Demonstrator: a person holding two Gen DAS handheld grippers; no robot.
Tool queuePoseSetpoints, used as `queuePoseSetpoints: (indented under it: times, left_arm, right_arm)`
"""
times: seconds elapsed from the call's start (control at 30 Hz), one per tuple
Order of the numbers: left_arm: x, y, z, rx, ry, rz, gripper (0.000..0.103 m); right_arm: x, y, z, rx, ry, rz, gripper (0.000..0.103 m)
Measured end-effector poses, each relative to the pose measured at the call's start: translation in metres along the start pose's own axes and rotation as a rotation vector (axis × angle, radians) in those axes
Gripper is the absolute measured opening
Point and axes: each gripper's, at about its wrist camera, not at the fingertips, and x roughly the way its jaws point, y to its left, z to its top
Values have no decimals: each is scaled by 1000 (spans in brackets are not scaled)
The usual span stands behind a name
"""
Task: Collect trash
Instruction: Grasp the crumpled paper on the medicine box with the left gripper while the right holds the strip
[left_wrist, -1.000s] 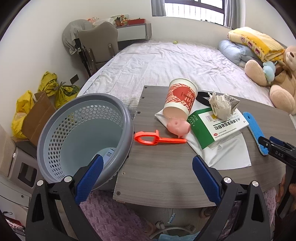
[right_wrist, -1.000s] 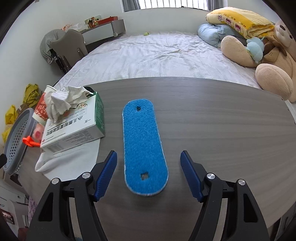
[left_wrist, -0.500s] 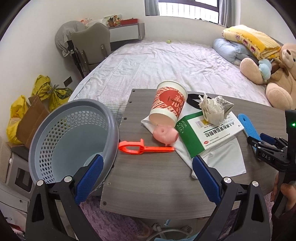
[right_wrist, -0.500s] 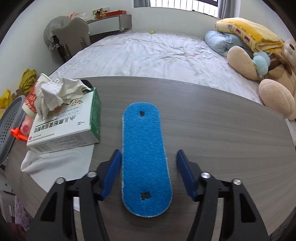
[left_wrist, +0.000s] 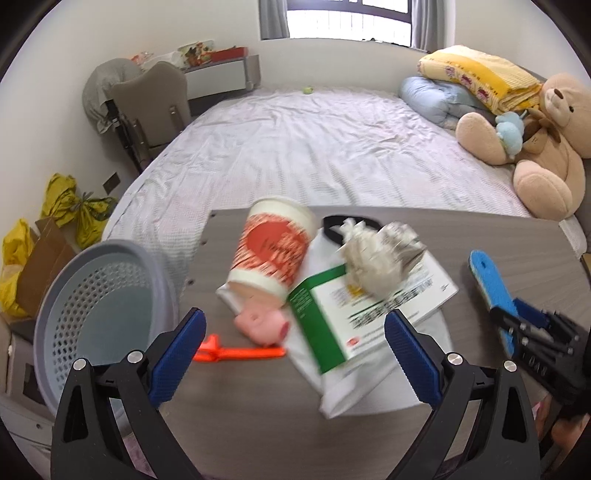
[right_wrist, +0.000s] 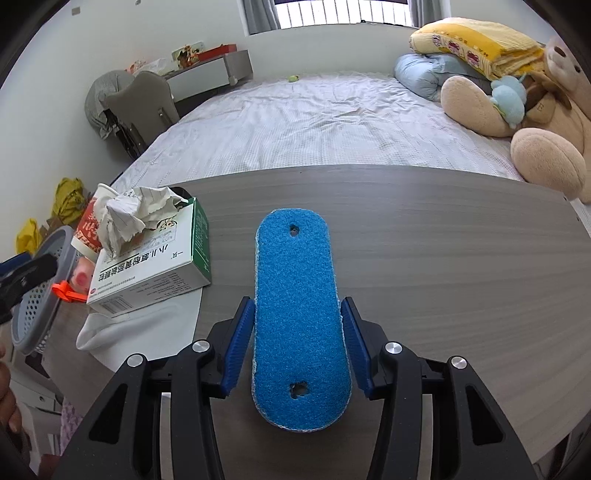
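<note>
A long blue scouring pad lies on the grey wood table. My right gripper straddles its near half, its jaws closing, and both pads touch the pad's long edges. To the left sit a green-and-white box with crumpled paper on top, a tipped red paper cup, a pink toy pig and an orange plastic clip. My left gripper hangs open above the pig and the box, touching nothing. A grey perforated basket stands off the table's left end.
A white sheet lies under the box, and a black ring sits behind the cup. Beyond the table are a bed, a teddy bear and folded bedding. A chair and yellow bags stand at the left wall.
My right gripper's jaws have come in from wide apart to the blue pad's edges. The left gripper has moved right and forward, from over the basket toward the pile of trash.
</note>
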Motion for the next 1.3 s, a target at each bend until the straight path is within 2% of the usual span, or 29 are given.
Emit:
queuePoseSetpoints:
  times: [0.13, 0.33, 0.63, 0.7, 0.77, 0.87, 1.13, 1.3]
  left_arm:
    - [12, -19, 15, 7, -15, -31, 97]
    - [38, -40, 25, 14, 51, -61, 97]
    - [59, -56, 32, 42, 51, -35, 95]
    - [63, -57, 31, 39, 54, -39, 84]
    - [65, -58, 30, 40, 63, -52, 62]
    - [62, -59, 29, 47, 46, -61, 48]
    - [37, -60, 20, 62, 13, -102, 44]
    - [8, -45, 16, 47, -24, -112, 44]
  right_arm:
    - [-5, -9, -3, 18, -7, 6, 47]
    - [-8, -23, -4, 53, -13, 26, 47]
    - [-10, -30, -7, 75, -19, 60, 47]
    - [-10, -30, -7, 76, -21, 66, 47]
    - [-11, -30, -8, 78, -22, 70, 47]
    - [-11, -30, -9, 79, -18, 70, 47]
    - [-18, -23, -10, 74, -18, 68, 47]
    - [-28, -13, -7, 57, -29, 70, 47]
